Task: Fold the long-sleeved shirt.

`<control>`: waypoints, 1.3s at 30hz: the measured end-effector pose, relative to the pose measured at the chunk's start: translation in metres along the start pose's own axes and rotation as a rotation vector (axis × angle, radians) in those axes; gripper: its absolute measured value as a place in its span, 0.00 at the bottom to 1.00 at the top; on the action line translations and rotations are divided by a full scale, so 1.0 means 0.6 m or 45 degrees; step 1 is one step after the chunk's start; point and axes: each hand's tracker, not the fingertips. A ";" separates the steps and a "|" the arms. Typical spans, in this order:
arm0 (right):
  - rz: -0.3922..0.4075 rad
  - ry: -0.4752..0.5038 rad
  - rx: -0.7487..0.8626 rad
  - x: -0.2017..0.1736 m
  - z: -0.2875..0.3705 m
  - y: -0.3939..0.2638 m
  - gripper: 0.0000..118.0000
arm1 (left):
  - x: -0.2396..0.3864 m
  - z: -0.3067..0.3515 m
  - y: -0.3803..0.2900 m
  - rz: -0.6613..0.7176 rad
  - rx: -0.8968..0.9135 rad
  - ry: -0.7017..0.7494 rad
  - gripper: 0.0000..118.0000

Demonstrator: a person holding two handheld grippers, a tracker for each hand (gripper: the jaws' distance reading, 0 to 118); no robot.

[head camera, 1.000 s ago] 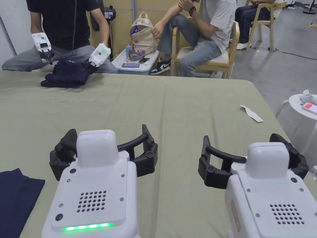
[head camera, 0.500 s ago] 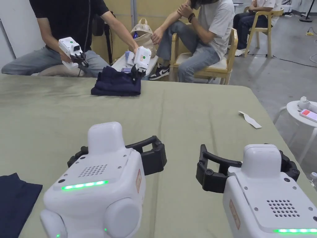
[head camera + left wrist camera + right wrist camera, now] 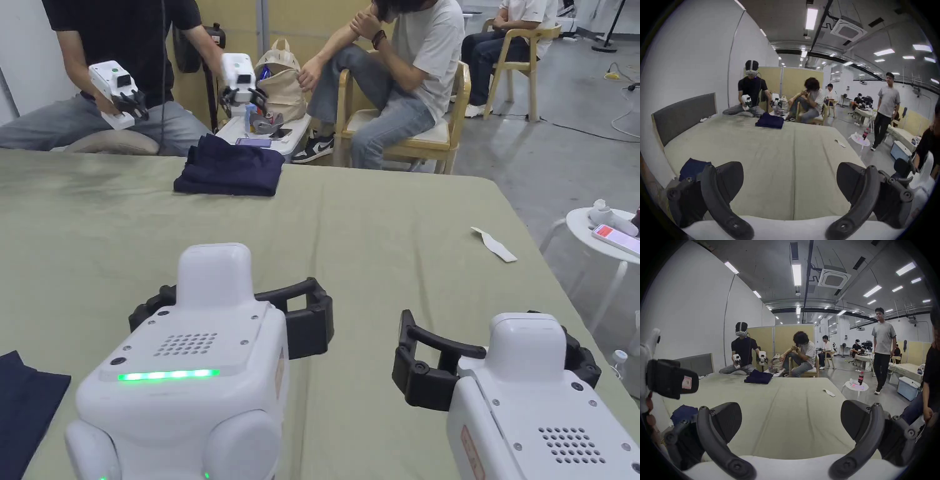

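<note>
on the olive bed (image 3: 387, 237), both grippers' jaws gape empty; next, reach the navy shirt (image 3: 25, 406) lower left.

Left tool (image 3: 228, 312): white housing at 7 o'clock in the head view, a green light bar lit on its rear face. Black jaws point toward 12 o'clock and stand wide apart, nothing between them. In the left gripper view (image 3: 790, 180) the two jaw pads sit at 7 and 5 o'clock with a broad gap.

Right tool (image 3: 494, 359): white housing at 5 o'clock in the head view, set level with the left tool and just beside it, not touching. Jaws likewise point toward 12 o'clock, spread wide and empty. The right gripper view (image 3: 791, 420) shows the same broad gap between its pads.
</note>
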 end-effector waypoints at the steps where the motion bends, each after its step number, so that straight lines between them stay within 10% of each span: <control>1: -0.001 0.005 -0.004 0.000 -0.001 -0.001 1.00 | -0.003 -0.001 0.000 0.001 -0.003 -0.016 0.96; 33: 0.007 0.010 -0.070 0.008 -0.005 -0.021 1.00 | 0.003 -0.032 -0.065 0.013 -0.212 -0.257 0.96; 39: 0.012 0.002 -0.063 0.007 0.003 -0.018 1.00 | 0.043 -0.010 -0.072 -0.273 0.093 0.066 0.96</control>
